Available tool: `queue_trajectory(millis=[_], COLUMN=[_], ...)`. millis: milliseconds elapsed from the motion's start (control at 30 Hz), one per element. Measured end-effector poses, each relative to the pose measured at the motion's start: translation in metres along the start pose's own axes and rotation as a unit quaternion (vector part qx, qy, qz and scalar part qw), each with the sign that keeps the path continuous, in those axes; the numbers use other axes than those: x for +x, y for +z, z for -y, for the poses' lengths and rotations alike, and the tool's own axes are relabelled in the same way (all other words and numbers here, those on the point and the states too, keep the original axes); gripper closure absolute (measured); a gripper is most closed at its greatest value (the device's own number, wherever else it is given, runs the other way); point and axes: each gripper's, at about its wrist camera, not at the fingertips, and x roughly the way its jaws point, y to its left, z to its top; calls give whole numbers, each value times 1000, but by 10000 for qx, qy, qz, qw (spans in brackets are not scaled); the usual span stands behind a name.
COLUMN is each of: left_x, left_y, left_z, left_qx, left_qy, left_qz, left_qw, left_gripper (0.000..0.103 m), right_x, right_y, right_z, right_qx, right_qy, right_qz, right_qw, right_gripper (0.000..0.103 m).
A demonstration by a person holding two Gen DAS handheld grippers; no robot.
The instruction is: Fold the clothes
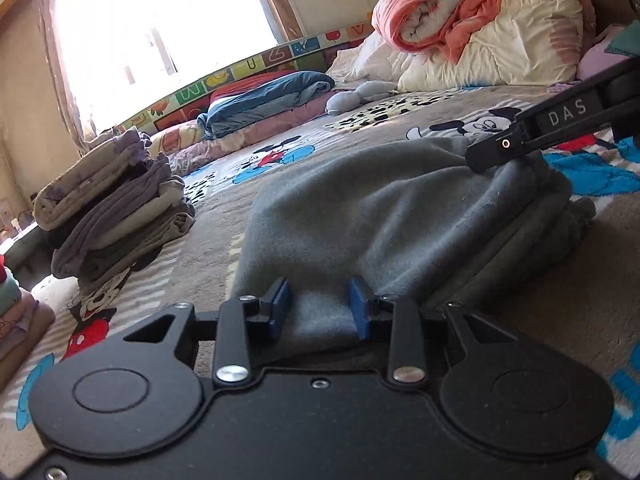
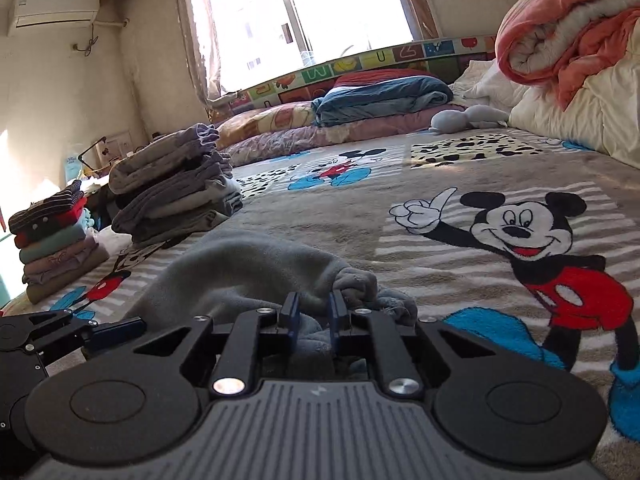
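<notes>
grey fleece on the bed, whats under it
The grey fleece lies on the cartoon-mouse blanket, which shows all around it. Whatever sits beneath its humped middle is covered and cannot be seen.

left wrist: low, close over bed (image 1: 400,128), facing window (image 1: 160,20) | right wrist: same | shared: folded stack (image 2: 176,188)

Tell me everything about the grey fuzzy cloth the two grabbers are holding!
The grey cloth looks like soft fleece, plain with no pattern. It lies bunched and wrinkled on the cartoon-mouse blanket, not yet folded flat. The left gripper has one edge between its blue pads, and the right gripper pinches a crumpled end, lifting it slightly.
</notes>
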Motion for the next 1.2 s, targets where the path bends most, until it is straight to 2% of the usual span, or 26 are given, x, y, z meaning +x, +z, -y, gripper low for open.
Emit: queue_trajectory(millis=[133,200,233,267,333,367,400,467,600,767,800,833,933,967,1033,1100,1200], left_x=[-9,-24,-33,-40,-49,-50,-50,-46,-21,19,25,30,37,39,40,38,25], left_y=[9,11,10,8,4,2,-1,-6,-18,-37,-41,-44,-43,-42,-40,-38,-30], left_z=[-23,-42,-52,-62,-82,-93,-103,-121,-144,-140,-138,-137,-135,-133,-130,-129,-129], left_qx=[-450,-948,-1232,-1491,-1979,-2259,-2555,-3146,-4203,-4901,-5043,-5130,-5166,-5155,-5087,-5022,-4982], left_qy=[-367,-596,-669,-713,-763,-827,-914,-1050,-1451,-1887,-1957,-1992,-2030,-2036,-2010,-1970,-1949], left_qz=[-152,-171,-146,-143,-173,-200,-240,-310,-572,-941,-936,-893,-820,-814,-806,-796,-714], left_qw=[9982,9936,9900,9861,9771,9704,9622,9429,8939,8458,8358,8302,8278,8284,8332,8382,8419], left_gripper=[71,60,58,54,53,52,51,50,44,44,43,43,47,53,57,62,67], right_x=[-2,-7,-10,-13,-24,-29,-35,-38,-29,-13,-9,-4,9,11,14,15,12], right_y=[-1,0,1,3,4,5,5,5,-7,-23,-25,-24,-23,-23,-23,-25,-25], right_z=[-5,-5,-6,-6,-9,-11,-13,-4,23,47,49,48,38,34,30,34,33], right_qx=[-2,57,88,120,171,158,144,494,1611,2726,2811,2778,2490,2353,2253,2347,2322], right_qy=[104,163,177,192,71,-54,-179,-105,146,535,611,630,567,538,531,588,635], right_qz=[96,141,180,220,372,474,577,508,68,-146,-133,-175,-355,-405,-448,-459,-389], right_qw=[9999,9998,9996,9995,9991,9987,9981,9974,9868,9605,9577,9584,9662,9696,9718,9692,9698], right_gripper=[85,81,80,75,45,20,16,16,16,8,6,6,6,6,14,30,36])
